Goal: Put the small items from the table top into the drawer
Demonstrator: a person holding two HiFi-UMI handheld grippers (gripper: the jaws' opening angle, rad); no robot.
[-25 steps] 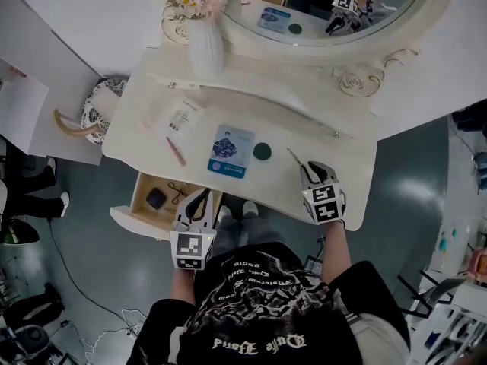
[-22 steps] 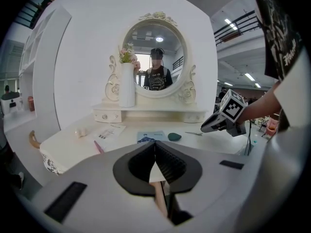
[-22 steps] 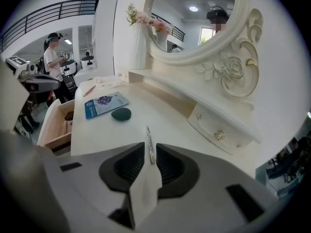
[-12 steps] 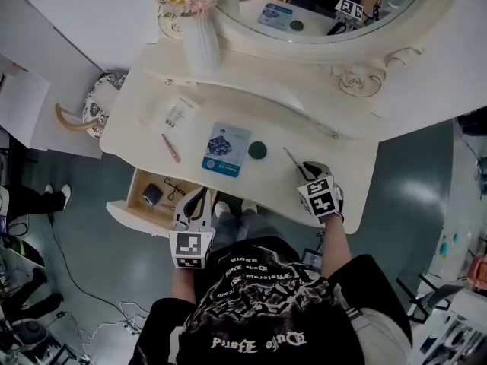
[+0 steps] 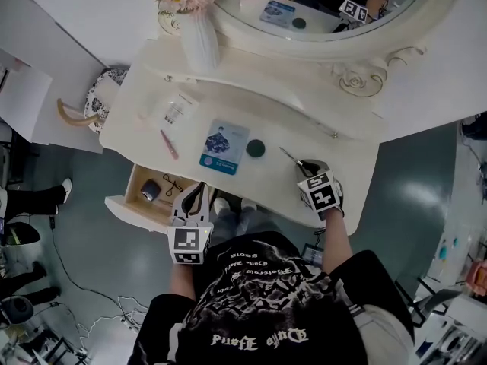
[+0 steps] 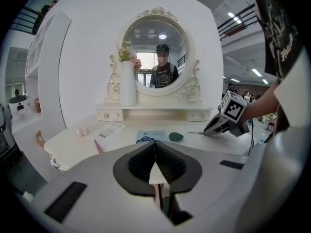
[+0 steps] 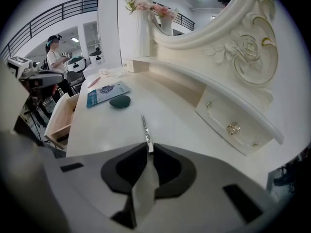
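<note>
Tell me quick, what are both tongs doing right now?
Left tongs: closed, empty.
Right tongs: closed on a thin metal stick.

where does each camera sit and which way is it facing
Head view: on the person's head, looking steeply down at the table; shows torso, left tool, right tool.
Left gripper view: on the left tool, facing the mirror; shows its shut jaws.
Right gripper view: on the right tool, facing along the table; jaws shut on a metal stick.
All share the blue card.
</note>
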